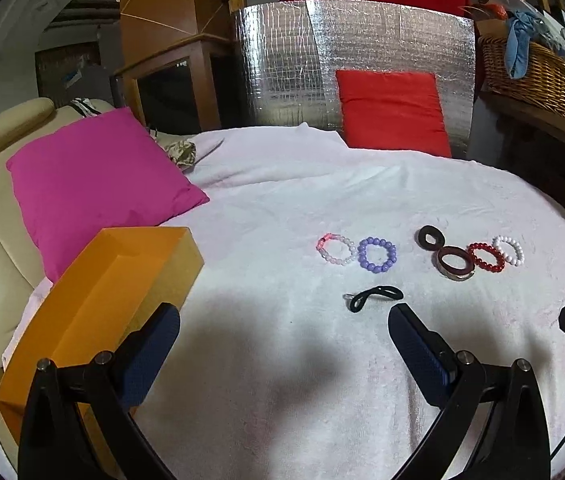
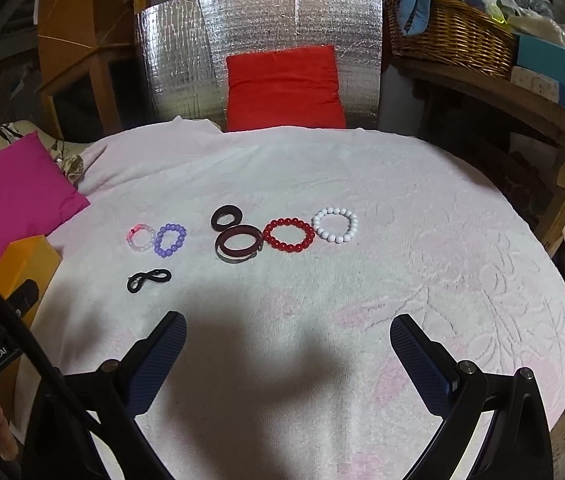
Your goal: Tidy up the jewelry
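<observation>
Several bracelets lie on the pale pink towel [image 1: 282, 208]: a pink-white beaded one [image 1: 336, 249], a purple beaded one [image 1: 377, 253], a black ring [image 1: 429, 236], a dark red bangle [image 1: 455, 263], a red beaded one [image 1: 485, 257] and a white beaded one [image 1: 509, 250]. A black hair tie [image 1: 374, 297] lies nearest. An open orange box [image 1: 114, 300] stands at the left. My left gripper [image 1: 282, 332] is open and empty, just short of the hair tie. My right gripper [image 2: 287, 340] is open and empty, well short of the bangle [image 2: 239, 243].
A magenta cushion [image 1: 98, 184] lies behind the box. A red cushion [image 1: 392, 112] leans on a silver foil panel [image 1: 282, 64] at the back. A wicker basket [image 2: 450, 36] sits on a wooden shelf at the right.
</observation>
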A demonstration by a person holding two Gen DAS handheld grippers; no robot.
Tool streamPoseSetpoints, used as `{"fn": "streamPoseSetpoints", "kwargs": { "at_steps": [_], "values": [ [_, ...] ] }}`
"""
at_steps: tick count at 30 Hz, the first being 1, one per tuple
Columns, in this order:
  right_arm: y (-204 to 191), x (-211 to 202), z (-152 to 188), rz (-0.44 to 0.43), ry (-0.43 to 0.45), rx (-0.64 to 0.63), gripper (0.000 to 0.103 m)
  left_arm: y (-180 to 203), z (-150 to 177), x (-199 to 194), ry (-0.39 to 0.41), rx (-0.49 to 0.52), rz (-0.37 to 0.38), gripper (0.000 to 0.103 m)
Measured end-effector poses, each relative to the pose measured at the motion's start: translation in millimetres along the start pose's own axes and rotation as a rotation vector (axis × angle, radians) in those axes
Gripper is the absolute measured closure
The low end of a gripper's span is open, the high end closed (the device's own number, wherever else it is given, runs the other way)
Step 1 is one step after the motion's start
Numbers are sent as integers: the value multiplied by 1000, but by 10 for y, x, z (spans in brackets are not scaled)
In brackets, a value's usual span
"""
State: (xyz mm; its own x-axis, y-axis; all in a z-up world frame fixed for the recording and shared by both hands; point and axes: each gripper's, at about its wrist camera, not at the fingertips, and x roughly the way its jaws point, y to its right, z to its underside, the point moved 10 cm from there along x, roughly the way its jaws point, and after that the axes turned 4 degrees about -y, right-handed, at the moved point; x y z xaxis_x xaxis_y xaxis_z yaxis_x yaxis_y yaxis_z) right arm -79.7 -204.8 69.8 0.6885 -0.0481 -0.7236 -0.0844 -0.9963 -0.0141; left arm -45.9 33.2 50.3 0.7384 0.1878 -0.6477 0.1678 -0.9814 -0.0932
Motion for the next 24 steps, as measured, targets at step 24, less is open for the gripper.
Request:
{"fn": "streamPoseSetpoints", "kwargs": {
  "at_steps": [24],
  "values": [
    [-39, 128, 79, -31, -68, 24, 0, 99, 27, 76, -34, 18, 7, 0]
  ]
}}
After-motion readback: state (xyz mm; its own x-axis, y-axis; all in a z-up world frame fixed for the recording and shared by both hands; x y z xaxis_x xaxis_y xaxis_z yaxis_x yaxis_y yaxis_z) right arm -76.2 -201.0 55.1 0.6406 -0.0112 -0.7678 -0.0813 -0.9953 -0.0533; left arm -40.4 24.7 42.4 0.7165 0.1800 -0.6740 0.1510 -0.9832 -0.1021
